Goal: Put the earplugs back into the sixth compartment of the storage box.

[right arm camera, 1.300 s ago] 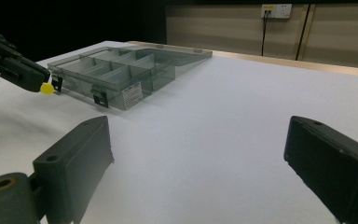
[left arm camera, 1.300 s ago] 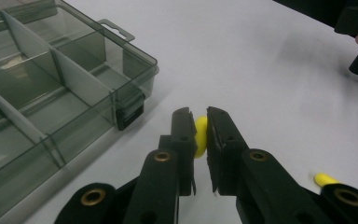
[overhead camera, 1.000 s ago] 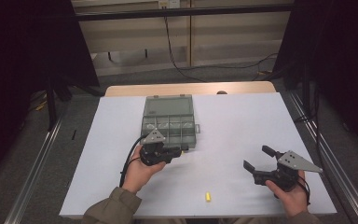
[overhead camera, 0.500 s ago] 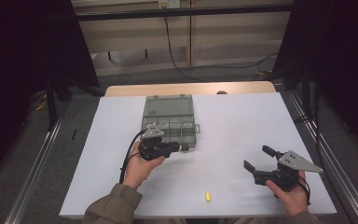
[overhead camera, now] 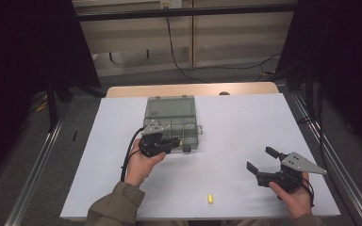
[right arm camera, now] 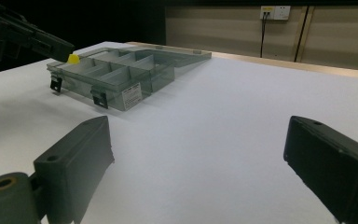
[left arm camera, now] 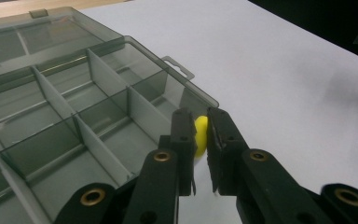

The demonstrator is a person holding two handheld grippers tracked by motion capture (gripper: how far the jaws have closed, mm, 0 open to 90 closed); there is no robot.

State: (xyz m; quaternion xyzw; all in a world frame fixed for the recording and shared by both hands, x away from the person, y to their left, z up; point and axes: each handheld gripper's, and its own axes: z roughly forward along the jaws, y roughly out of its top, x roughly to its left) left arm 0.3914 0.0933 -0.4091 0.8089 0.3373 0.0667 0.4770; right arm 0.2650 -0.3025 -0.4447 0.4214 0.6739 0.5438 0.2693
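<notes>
Lightness is the main thing about the small yellow piece (overhead camera: 181,141): a little, smooth, rounded bit, by its look firm plastic or foam, likely to squirt out of a grip that catches only its edge, so it wants taking across its middle. From the high view it sits in the left gripper (overhead camera: 178,141), whose fingers are nearly closed over the near right corner of the grey compartment box (overhead camera: 169,110) on the white desk (overhead camera: 235,127). A second yellow piece (overhead camera: 210,198) lies loose near the desk's front edge, well apart from both hands. The right gripper (overhead camera: 260,160) rests low on the right, fingers spread wide and holding nothing.

In the left gripper view the two fingers (left arm camera: 182,130) pinch the yellow piece (left arm camera: 200,134) at its sides, just above the box's end compartment (left arm camera: 168,95), close to the rim.

In the right gripper view its own fingers (right arm camera: 81,154) stand far apart over bare desk; farther off, the pinched yellow piece (right arm camera: 73,58) hangs at the box's (right arm camera: 130,74) near corner.
</notes>
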